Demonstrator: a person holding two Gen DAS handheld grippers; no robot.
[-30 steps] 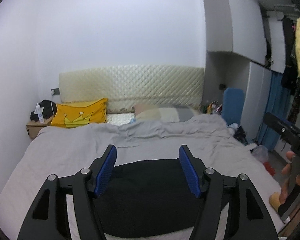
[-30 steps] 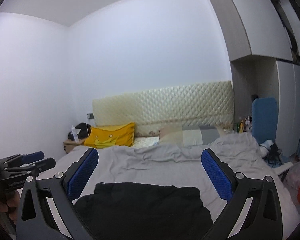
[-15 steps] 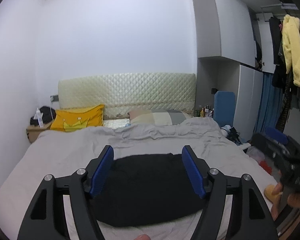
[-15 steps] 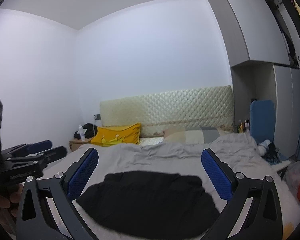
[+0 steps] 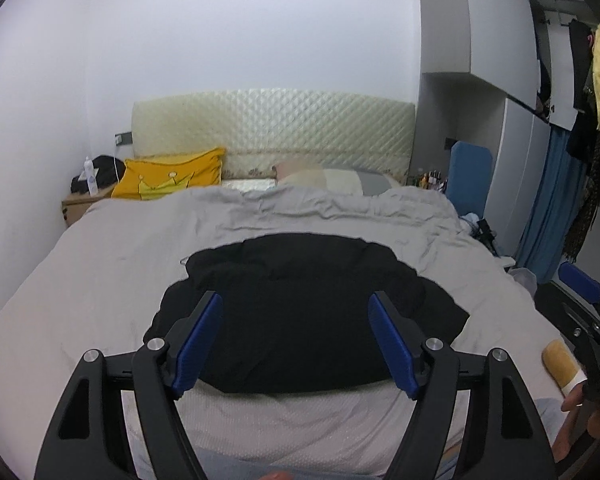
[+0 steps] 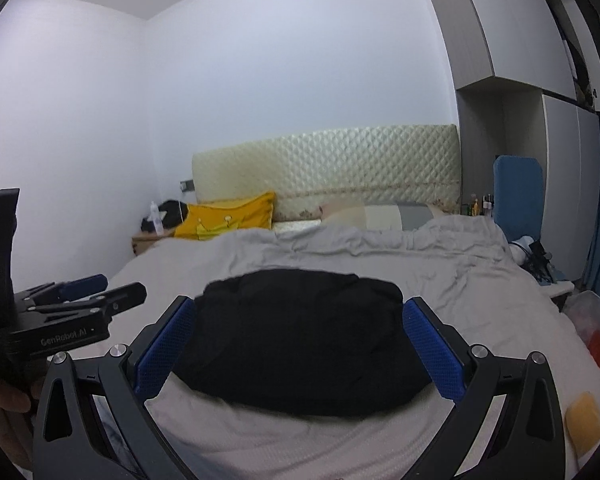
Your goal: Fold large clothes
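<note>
A black garment (image 5: 300, 304) lies in a folded heap on the grey bed cover (image 5: 100, 280) near the bed's foot; it also shows in the right wrist view (image 6: 300, 332). My left gripper (image 5: 296, 340) is open and empty, held above the garment's near edge. My right gripper (image 6: 298, 348) is open and empty, also held over the near edge. The left gripper shows at the left of the right wrist view (image 6: 80, 296), and the right gripper at the right edge of the left wrist view (image 5: 592, 312).
A yellow crown pillow (image 5: 168, 178) and a grey pillow (image 5: 340, 178) lie at the quilted headboard (image 5: 272, 128). A bedside table (image 5: 80, 204) stands at the left. Wardrobes and hanging clothes (image 5: 596, 80) line the right. A yellow slipper (image 6: 584, 424) lies on the floor.
Both grippers have drawn back and tilted down, so more of the black garment and the bed's near edge show. Both stay open.
</note>
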